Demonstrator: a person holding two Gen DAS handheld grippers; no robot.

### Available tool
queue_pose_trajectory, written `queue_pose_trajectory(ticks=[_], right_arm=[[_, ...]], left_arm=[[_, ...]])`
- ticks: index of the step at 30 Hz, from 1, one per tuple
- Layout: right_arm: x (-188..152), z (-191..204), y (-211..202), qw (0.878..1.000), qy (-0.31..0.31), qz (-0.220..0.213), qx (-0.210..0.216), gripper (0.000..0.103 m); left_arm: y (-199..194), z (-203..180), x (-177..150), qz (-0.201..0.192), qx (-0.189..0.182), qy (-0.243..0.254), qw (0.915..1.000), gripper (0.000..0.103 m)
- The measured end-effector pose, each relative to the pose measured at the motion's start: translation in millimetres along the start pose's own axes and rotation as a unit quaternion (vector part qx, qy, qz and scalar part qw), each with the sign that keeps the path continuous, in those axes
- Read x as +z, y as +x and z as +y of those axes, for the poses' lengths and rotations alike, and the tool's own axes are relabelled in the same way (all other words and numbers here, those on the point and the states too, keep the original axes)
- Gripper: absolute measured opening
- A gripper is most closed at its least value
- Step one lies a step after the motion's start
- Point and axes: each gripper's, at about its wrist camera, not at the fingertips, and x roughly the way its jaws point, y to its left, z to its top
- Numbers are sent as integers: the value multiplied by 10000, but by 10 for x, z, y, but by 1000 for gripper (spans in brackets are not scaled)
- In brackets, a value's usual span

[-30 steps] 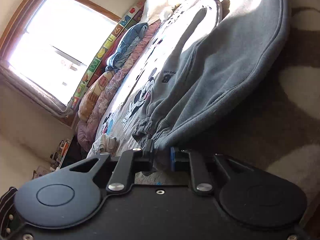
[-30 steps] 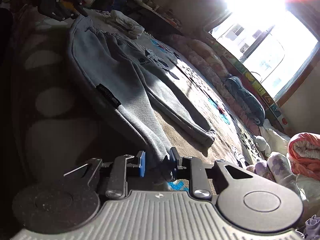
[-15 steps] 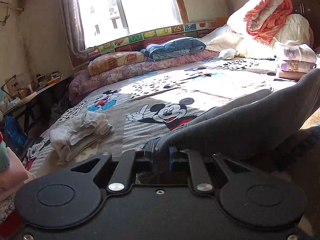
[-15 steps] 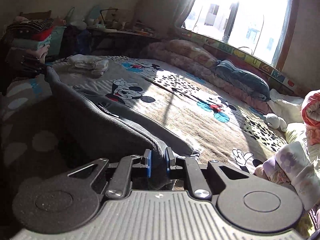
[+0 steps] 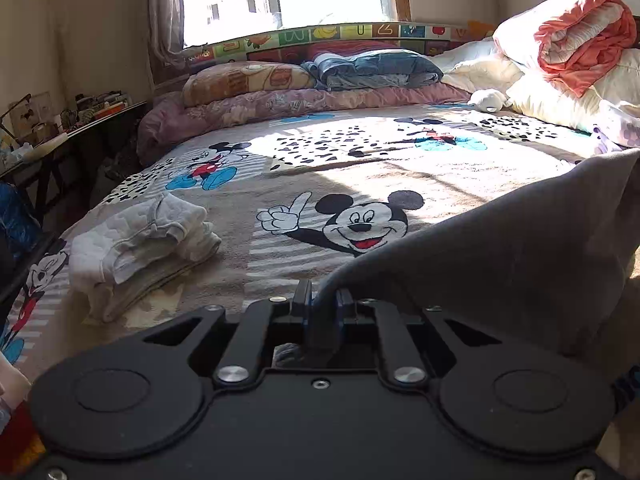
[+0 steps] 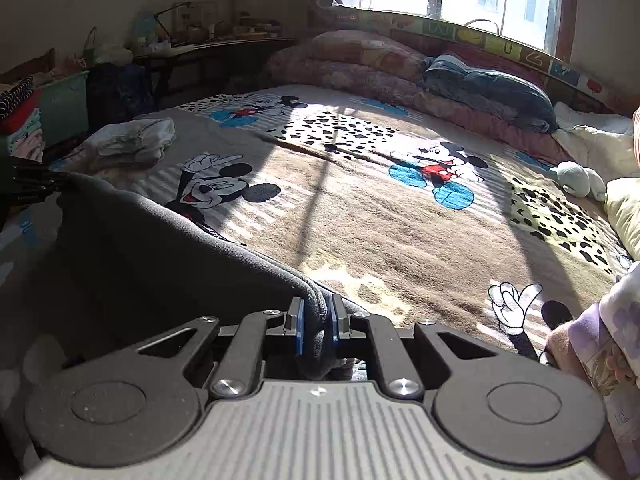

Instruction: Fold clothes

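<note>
Well, both grippers, left gripper (image 5: 322,307) and right gripper (image 6: 316,322), had their jaws pinching the grey garment's (image 5: 520,248) hem, stretched across the frame's bottom; beyond it the bed (image 6: 380,216) lay open, folded white clothes (image 5: 140,244) at left.

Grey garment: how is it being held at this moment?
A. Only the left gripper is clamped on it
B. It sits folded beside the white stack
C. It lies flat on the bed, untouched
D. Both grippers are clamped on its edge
D. The left gripper and the right gripper each have their blue pads closed on the rolled edge of the grey garment, which is lifted off the bedspread between them.
</note>
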Motion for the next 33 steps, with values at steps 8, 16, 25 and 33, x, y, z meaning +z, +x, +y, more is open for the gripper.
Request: queue_pose_trajectory(ticks=[8, 16, 25, 33], right_arm=[[101, -170, 322, 9991, 217, 352, 62, 14], [216, -318, 668, 9969, 458, 635, -31, 14], [332, -409, 995, 9936, 542, 972, -176, 13], [260, -522, 1136, 9900, 772, 1164, -201, 13]], left_arm=[[272, 76, 21, 122, -161, -212, 9996, 10], [552, 104, -49, 354, -230, -402, 9983, 10], [714, 144, -108, 433, -241, -730, 9961, 10], [805, 172, -111, 615, -297, -915, 9935, 13]])
